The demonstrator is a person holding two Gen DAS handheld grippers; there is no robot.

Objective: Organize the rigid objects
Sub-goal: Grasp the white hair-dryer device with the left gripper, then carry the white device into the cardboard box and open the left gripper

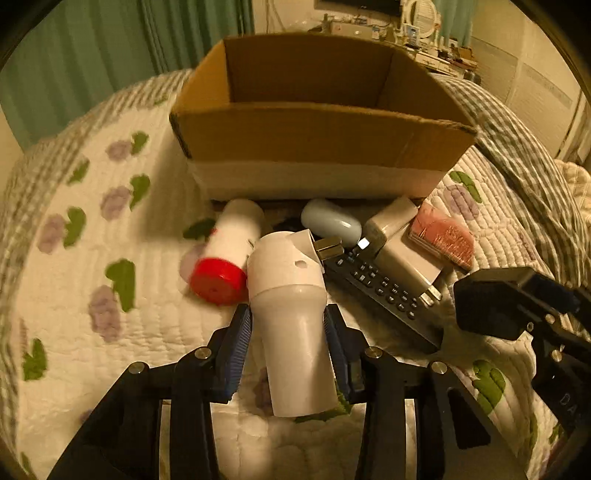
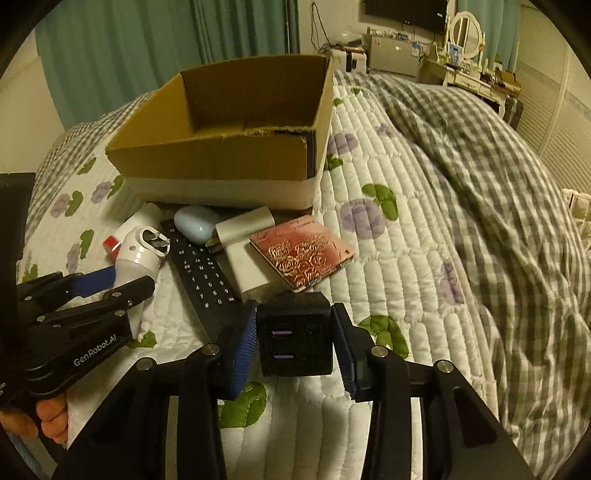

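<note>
My left gripper [image 1: 288,314] is shut on a white cylindrical device [image 1: 291,306], its blue pads pressing both sides of the body; the same device [image 2: 138,254] shows at the left of the right wrist view. My right gripper [image 2: 295,310] is shut on a black cube charger [image 2: 293,336] with two purple ports, just above the quilt. An open cardboard box [image 1: 317,136] stands behind the pile. In front of it lie a white bottle with a red cap [image 1: 229,251], a pale blue oval case [image 1: 332,221], a black remote [image 1: 384,288], white power adapters [image 1: 406,262] and a pink patterned card [image 1: 443,236].
Everything rests on a white quilt with purple flowers [image 2: 369,221]. A rumpled checked duvet [image 2: 480,184] rises at the right. Green curtains [image 2: 147,44] hang behind the box, and a dresser with a mirror [image 2: 465,33] stands far back. A person's hand [image 2: 48,417] holds the left gripper's handle.
</note>
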